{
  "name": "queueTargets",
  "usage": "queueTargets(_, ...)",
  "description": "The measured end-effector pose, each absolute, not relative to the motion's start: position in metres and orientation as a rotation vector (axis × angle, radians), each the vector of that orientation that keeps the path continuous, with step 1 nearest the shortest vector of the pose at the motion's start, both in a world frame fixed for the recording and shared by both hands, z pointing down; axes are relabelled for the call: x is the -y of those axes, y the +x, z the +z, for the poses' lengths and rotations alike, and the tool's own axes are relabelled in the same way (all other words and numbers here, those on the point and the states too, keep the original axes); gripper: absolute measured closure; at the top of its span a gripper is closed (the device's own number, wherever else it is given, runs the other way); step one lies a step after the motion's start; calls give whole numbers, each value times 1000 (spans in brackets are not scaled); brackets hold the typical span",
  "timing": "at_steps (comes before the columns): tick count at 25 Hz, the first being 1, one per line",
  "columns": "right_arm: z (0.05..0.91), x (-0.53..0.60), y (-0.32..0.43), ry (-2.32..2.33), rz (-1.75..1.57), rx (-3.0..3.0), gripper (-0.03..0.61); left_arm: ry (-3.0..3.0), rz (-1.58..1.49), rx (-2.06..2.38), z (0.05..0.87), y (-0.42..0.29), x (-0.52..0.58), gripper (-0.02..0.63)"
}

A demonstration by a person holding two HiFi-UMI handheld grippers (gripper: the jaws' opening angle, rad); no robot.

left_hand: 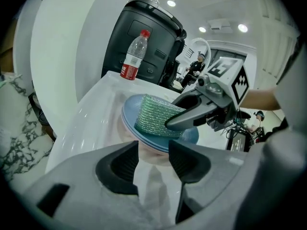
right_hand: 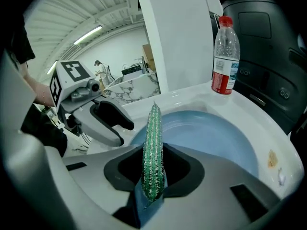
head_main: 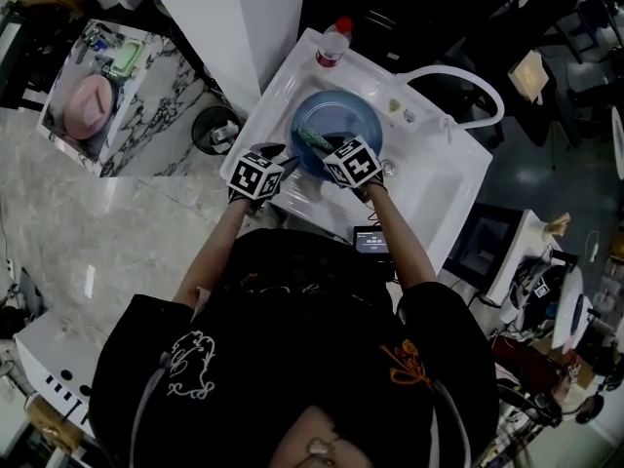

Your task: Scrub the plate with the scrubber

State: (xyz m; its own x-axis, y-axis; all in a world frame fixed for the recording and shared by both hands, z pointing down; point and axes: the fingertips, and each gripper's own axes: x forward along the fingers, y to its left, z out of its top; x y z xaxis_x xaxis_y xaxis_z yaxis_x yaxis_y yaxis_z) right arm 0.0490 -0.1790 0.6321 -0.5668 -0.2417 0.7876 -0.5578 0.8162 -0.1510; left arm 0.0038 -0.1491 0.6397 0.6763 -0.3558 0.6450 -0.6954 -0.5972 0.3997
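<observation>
The right gripper (right_hand: 152, 178) is clamped on the green scrubber (right_hand: 153, 138), holding it edge-up over the blue plate (right_hand: 220, 138). The left gripper (left_hand: 153, 159) hovers just beside the plate's near rim, its jaws apart with nothing between them. The plate lies in the white sink (head_main: 444, 178). Beyond it, a red-capped water bottle (head_main: 333, 43) stands on the sink's far corner.
</observation>
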Motion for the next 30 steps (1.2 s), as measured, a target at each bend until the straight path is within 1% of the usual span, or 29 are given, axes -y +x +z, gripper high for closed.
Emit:
queueTargets(6, 629, 151, 58, 472, 554, 2182, 488, 2239, 667, 799, 637, 1, 148, 407)
queueTargets(11, 627, 142, 63, 375, 495, 2155, 488, 2224, 617, 882, 633, -7, 163, 407)
queueTargets(14, 627, 147, 63, 391, 482, 2157, 488, 2198, 590, 945, 631, -7, 178, 407)
queueTargets(18, 616, 170, 76, 504, 471, 2183, 488, 2194, 620, 950, 632, 0, 189, 407)
queueTargets(24, 605, 224, 110, 621, 256, 2084, 488, 2183, 711, 921, 644, 7, 187, 408)
queueTargets(30, 614, 270, 119, 753, 275, 2044, 488, 2157, 721, 913, 652, 8, 179, 408)
